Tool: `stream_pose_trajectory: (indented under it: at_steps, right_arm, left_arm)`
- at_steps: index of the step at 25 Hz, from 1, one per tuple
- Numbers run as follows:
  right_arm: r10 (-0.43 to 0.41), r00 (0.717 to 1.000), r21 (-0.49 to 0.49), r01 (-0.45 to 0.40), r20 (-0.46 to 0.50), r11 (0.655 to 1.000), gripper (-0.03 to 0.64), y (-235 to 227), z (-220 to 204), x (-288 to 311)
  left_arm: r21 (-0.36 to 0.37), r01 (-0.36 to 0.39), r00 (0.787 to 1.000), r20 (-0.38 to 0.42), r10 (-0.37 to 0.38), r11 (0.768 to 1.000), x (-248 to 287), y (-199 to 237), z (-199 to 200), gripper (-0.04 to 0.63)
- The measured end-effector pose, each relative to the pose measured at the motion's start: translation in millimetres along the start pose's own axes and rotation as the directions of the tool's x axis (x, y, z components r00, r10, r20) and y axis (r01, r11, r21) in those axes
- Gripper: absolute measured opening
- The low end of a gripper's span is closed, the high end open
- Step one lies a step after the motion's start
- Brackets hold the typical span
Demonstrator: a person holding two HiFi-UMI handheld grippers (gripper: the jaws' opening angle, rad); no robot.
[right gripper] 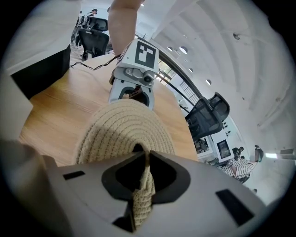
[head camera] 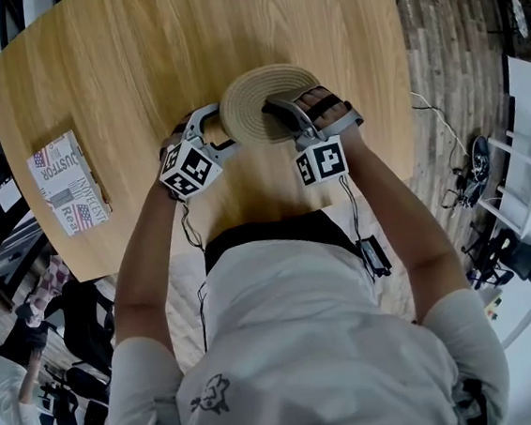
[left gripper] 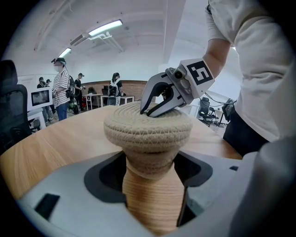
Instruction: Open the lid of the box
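My left gripper (left gripper: 153, 183) is spread wide and pressed around the body of the round beige woven-rope box (left gripper: 150, 162), steadying it on the light wooden table (head camera: 134, 41). Opposite, my right gripper (right gripper: 147, 185) pinches the rim of the flat coiled-rope lid (right gripper: 125, 125), which sits on the box, so I can lift it.

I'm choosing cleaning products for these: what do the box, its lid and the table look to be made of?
The lid: likely coiled natural-fibre rope, matte beige; concentric ribbed rings with cross-stitching. The box: seemingly the same fibre, in finer horizontal coils. The table: light wood or veneer, smooth, satin; straight grain lines show, though laminate is possible.
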State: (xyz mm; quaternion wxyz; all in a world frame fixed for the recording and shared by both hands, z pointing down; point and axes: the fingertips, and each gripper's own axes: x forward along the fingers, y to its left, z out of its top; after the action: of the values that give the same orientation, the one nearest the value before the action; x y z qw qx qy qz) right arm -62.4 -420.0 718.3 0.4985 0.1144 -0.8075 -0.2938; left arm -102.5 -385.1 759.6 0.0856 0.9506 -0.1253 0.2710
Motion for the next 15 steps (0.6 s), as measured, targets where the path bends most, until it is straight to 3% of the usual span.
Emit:
stream_pose_trajectory:
  at_steps: [15]
  right_arm:
    - [-0.090, 0.996, 0.025, 0.090, 0.024, 0.996, 0.035, -28.5, 12.6, -25.7]
  left_arm:
    - [-0.003, -0.002, 1.000, -0.017, 0.002, 1.000, 0.6, 1.4, -3.5, 0.327]
